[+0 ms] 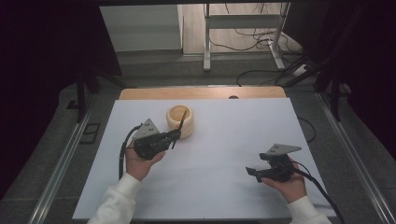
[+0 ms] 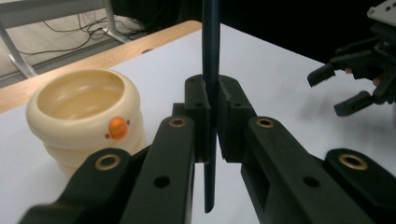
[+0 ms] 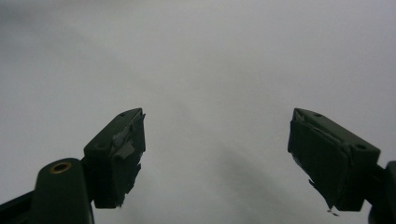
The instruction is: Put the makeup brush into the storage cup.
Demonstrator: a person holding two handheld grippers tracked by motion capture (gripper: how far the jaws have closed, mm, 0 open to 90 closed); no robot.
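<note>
the left hand-held gripper [image 1: 175, 135] is clamped on a thin dark stick [image 2: 211, 93], held upright just beside the ribbed cream cup [image 1: 180, 121] on the white worktop [image 1: 224, 140]. well apart, the right hand-held gripper [image 1: 252, 172] gapes wide, holding nothing.

— How do we hold our left gripper [image 1: 176, 135]?

— Up off the surface, in our left hand [image 1: 140, 161], its jaws pointing away from us and pressed tight together on something thin.

— And our right gripper [image 1: 252, 172]?

— Low, near our own edge, in our right hand [image 1: 287, 184], pointing to the left, its jaws wide apart with nothing between them. White sleeves cover both our forearms.
</note>
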